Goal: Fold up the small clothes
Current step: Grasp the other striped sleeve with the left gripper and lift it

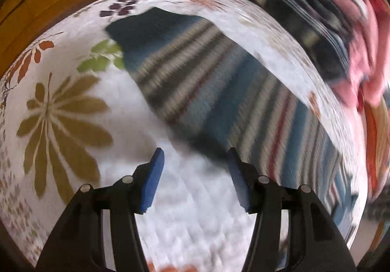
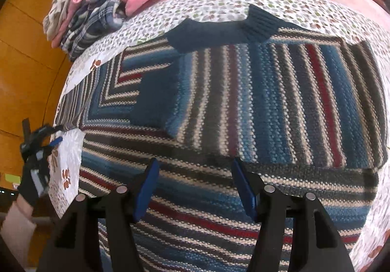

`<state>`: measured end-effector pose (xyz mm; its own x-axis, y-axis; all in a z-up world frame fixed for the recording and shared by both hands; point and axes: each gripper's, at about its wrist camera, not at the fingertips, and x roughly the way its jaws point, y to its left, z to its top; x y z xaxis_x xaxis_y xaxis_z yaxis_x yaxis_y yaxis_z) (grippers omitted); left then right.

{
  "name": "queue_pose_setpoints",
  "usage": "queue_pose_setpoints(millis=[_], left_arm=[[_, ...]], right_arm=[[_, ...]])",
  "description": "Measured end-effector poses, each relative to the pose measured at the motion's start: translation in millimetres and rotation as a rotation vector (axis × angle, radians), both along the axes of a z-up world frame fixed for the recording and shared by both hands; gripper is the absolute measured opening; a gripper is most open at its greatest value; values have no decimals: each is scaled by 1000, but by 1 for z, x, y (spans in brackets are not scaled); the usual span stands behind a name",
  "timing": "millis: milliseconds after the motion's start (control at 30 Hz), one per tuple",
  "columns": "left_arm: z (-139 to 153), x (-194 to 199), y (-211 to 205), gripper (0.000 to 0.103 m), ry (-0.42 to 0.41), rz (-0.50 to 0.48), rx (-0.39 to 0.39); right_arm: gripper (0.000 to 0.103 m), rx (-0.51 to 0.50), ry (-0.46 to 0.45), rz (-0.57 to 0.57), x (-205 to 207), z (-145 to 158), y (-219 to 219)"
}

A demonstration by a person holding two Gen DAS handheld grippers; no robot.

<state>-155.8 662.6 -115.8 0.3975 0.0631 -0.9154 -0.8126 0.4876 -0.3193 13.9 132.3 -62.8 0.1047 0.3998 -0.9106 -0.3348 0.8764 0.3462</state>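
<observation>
Both grippers, my left gripper [image 1: 195, 162] and right gripper [image 2: 195, 174], were spread, grasping nothing. Striped sweater [image 2: 243, 101] lay mid-frame on floral sheet [image 1: 61, 101], sleeves tucked inward for next fold.

- L gripper [image 1: 195, 174]: jaws standing wide apart, blue pads [image 1: 153, 181] showing, nothing sitting btwn them; view blurry.
- R gripper [image 2: 195, 186]: jaws also spread wide, holding nothing, pointing fwd and down.
- In R wrist view, L gripper [image 2: 48, 142] showing far left, a black-gloved hand [image 2: 30, 186] gripping it, pale sleeve [image 2: 17, 223] trailing below.
</observation>
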Motion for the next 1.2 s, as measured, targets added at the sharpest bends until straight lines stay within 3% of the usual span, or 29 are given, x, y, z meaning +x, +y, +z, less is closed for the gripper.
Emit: queue_pose_setpoints(millis=[267,367,433,567,700,833,1033,1200], left_arm=[[-15,14,40,55,-63,96,-58],[-15,19,45,37,-47,97,-37],[-14,20,46,17,-63,85,-37],[-2,23,40,11,-96,57,-16],[23,23,19,10,-162,19,12],[59,30,-20,9,-229,-84,49],[99,47,-85,9,-338,-182,33],[116,69,-140,9,-400,-279,27]], right_arm=[[62,-32,-4,8,2,-4,9],[62,-36,1,9,2,-7,12],[62,-40,-1,14,1,-8,14],[62,-47,-7,22,-2,-9,14],[62,-45,-4,11,-3,-9,7],[62,-45,-3,-3,-3,-8,-2],[62,-39,-9,-20,-5,-3,-15],[62,-33,-17,-33,-6,3,-27]])
